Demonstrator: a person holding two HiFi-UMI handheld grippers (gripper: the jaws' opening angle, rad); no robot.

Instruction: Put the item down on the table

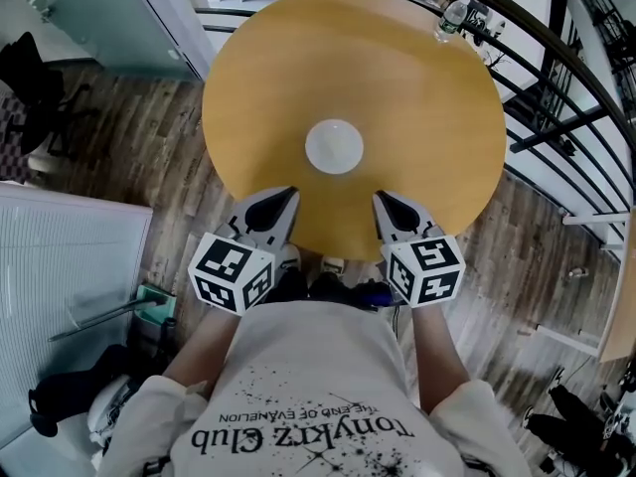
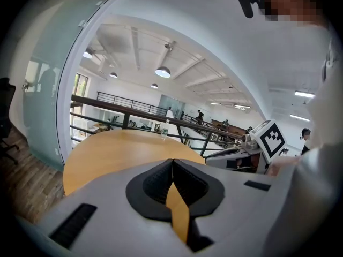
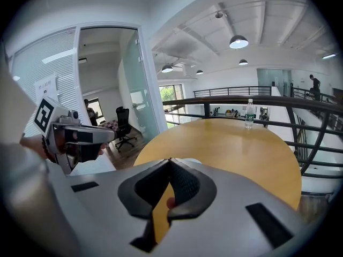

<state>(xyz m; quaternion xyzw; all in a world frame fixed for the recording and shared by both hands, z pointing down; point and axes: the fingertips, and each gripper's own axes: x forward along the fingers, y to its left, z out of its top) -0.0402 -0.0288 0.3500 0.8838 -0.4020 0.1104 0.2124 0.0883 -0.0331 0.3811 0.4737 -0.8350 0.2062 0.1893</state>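
A white dish (image 1: 334, 146) lies flat on the round wooden tabletop (image 1: 397, 78), face up, a little nearer to me than the middle. It is a plain circle, so it has no long axis and points no way in particular.

Bare wood rings the dish on every side in the head view. The only other thing on the tabletop is a water bottle (image 1: 452, 13), upright at the far rim, well apart from the dish and just inside the dark railing (image 1: 556, 78) that curves round the far and right sides. Plank floor (image 1: 129, 137) shows to the left of the tabletop. The near rim runs under the tips of both tools.

My left tool (image 1: 290, 192) and right tool (image 1: 379, 197) sit side by side at that near rim, noses aimed toward the dish. The dish lies ahead of them and between their lines, apart from both and touching neither.

In the left gripper view, the left tool's jaws meet at the tips with nothing between them; only tabletop shows through the slot below. In the right gripper view, the right tool's jaws are likewise drawn together and grip nothing. Each tool shows in the other's view, off to the side.
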